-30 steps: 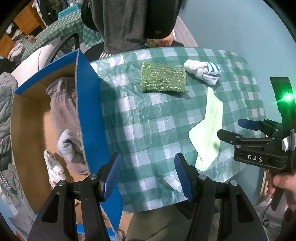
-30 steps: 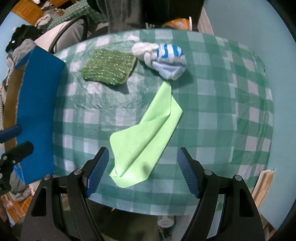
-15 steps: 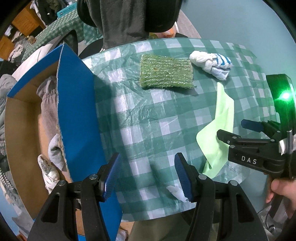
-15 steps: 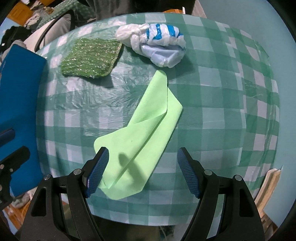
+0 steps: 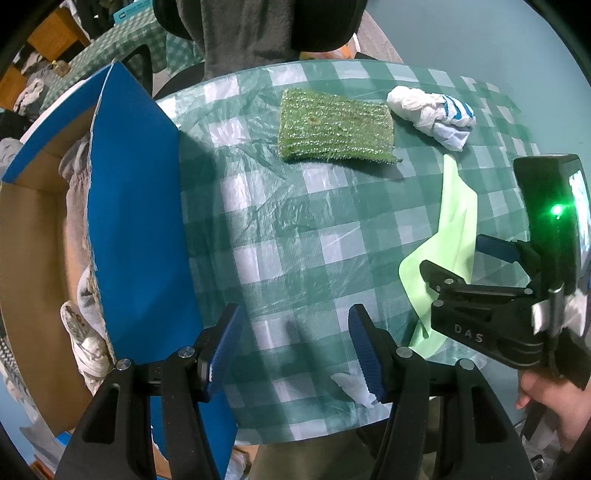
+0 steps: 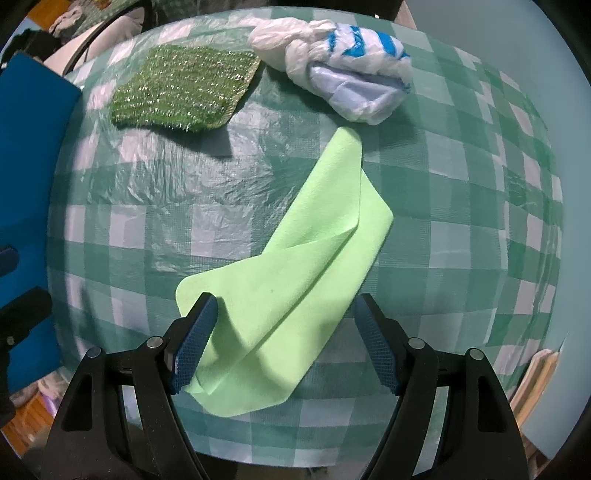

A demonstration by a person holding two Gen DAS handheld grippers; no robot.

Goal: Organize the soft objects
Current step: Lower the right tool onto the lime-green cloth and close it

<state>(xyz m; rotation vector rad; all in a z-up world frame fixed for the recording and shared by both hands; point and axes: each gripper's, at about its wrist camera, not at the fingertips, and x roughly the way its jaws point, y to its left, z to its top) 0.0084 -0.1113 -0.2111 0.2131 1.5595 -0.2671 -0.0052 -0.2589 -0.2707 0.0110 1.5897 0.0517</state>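
Note:
A light green cloth [image 6: 295,273] lies folded on the checked table [image 6: 461,206]; it also shows in the left wrist view [image 5: 454,236]. My right gripper [image 6: 284,339] is open, low over the cloth's near end, jaws on either side of it. A dark green sparkly scrub pad [image 6: 181,90] and a knotted white and blue-striped plastic bag [image 6: 343,81] lie at the far side. My left gripper [image 5: 295,343] is open and empty above the table's near edge, beside the blue box. The right gripper [image 5: 476,258] shows in the left wrist view.
An open blue cardboard box [image 5: 133,229] stands at the table's left edge with grey and white soft items [image 5: 81,332] inside. A person in dark clothing [image 5: 258,29] sits beyond the far edge. A small white scrap [image 5: 351,384] lies near the front edge.
My right gripper has come forward and down over the light green cloth, which now lies between its jaws. My left gripper has shifted right, away from the box opening.

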